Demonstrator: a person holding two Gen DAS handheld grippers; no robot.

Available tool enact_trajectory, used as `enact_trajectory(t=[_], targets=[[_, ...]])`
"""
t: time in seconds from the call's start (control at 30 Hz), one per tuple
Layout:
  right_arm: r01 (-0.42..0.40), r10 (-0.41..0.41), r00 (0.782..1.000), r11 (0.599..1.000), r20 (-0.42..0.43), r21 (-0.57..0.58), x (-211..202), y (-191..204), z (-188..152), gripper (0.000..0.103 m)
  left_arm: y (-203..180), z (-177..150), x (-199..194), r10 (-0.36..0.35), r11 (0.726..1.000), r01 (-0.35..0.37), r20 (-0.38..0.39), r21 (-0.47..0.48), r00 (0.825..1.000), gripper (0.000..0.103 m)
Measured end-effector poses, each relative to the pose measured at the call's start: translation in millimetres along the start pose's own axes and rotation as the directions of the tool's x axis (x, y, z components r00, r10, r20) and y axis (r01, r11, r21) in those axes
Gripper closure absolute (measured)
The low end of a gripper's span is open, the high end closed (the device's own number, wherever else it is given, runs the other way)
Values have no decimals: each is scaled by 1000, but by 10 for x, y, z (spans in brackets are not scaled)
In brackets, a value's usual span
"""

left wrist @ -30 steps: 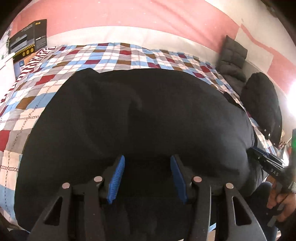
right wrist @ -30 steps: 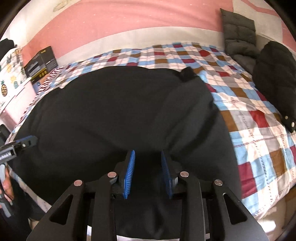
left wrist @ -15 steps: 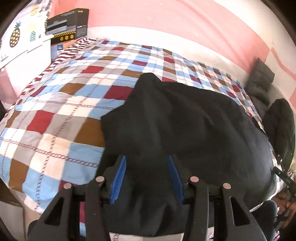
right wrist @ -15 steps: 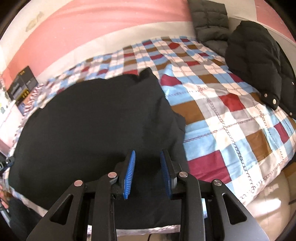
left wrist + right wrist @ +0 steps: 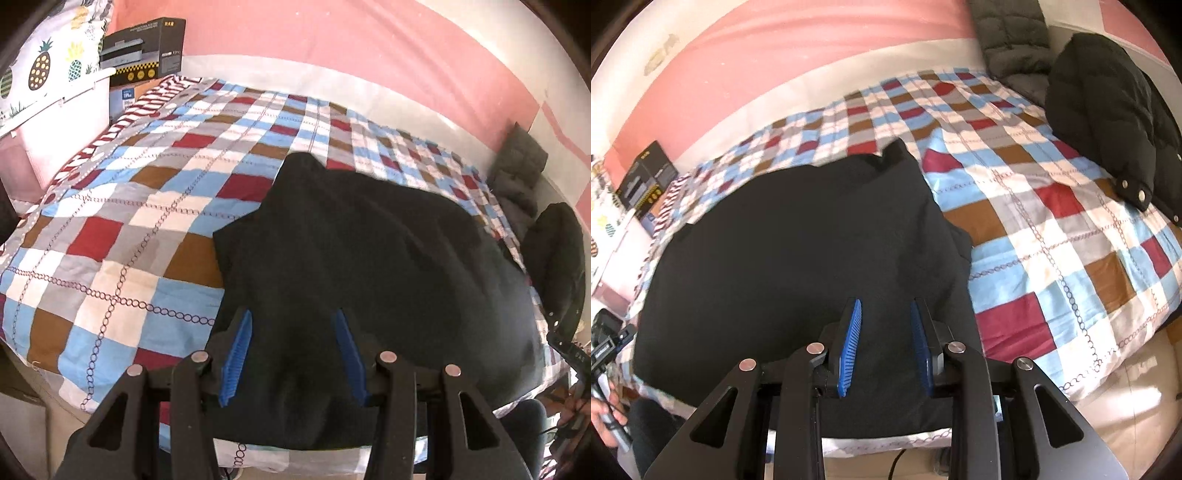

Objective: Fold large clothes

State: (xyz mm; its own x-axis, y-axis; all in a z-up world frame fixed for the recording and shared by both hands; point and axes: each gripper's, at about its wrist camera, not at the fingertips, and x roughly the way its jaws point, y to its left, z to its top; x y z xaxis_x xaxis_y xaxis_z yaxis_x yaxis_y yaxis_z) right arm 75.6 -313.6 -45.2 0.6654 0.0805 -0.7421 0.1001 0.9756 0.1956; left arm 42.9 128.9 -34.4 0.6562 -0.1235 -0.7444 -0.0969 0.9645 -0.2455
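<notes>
A large black garment [image 5: 369, 258] lies spread on the checked bedspread [image 5: 147, 206], reaching the bed's near edge. It also shows in the right wrist view [image 5: 798, 251]. My left gripper [image 5: 293, 354] is open over the garment's near left part, with black cloth seen between its blue pads. My right gripper [image 5: 884, 347] is open over the garment's near right part, close to its right edge. Neither gripper holds the cloth.
A black puffer jacket [image 5: 1108, 122] and a grey quilted one [image 5: 1008, 40] lie at the bed's right end. Black boxes [image 5: 144, 51] and a white pineapple-print bin [image 5: 48, 92] stand at the left. The floor [image 5: 1126, 406] lies below the near edge.
Both grippers have pulled back and apart toward the garment's two sides. The garment now looks smaller and lies flat. The right jaws have opened somewhat wider.
</notes>
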Motion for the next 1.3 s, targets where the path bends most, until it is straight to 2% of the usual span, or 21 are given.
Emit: enact_trajectory(t=[0.23, 0.3, 0.4, 0.47, 0.57, 0.8, 1.03, 1.13, 1.23, 1.3], targets=[[-38, 44, 998, 993, 46, -114, -185, 280, 81, 71, -200, 89, -173, -8, 998, 6, 27, 63, 1000, 53], [-42, 46, 998, 993, 36, -106, -132, 275, 79, 56, -207, 112, -137, -4, 998, 3, 23, 64, 1000, 52], [-47, 48, 999, 996, 14, -74, -50, 180, 95, 46, -179, 164, -45, 27, 998, -27, -1, 62, 1000, 49], [-34, 34, 999, 997, -4, -65, -6, 102, 106, 44, -150, 201, -1, 56, 996, -55, -13, 65, 998, 49], [-21, 20, 1000, 998, -11, -58, 21, 9, 127, 44, -167, 245, -21, 75, 994, -75, -2, 76, 997, 48], [-78, 77, 997, 992, -15, -97, 187, 103, 310, 44, -427, 379, 125, 58, 989, -59, 7, 135, 998, 46], [-124, 122, 992, 987, -31, -102, 681, 237, 691, 44, -679, 594, 498, 58, 977, -58, 4, 205, 998, 46], [-92, 89, 994, 995, -66, -45, 972, 72, 755, 44, -639, 666, 727, 75, 975, -73, -2, 212, 997, 46], [-50, 50, 996, 999, -77, -6, 1196, -160, 692, 46, -442, 688, 1075, 106, 979, -96, -47, 182, 993, 46], [-44, 45, 996, 999, -77, 21, 1235, -250, 671, 46, -352, 667, 1180, 73, 984, -65, -43, 166, 996, 44]])
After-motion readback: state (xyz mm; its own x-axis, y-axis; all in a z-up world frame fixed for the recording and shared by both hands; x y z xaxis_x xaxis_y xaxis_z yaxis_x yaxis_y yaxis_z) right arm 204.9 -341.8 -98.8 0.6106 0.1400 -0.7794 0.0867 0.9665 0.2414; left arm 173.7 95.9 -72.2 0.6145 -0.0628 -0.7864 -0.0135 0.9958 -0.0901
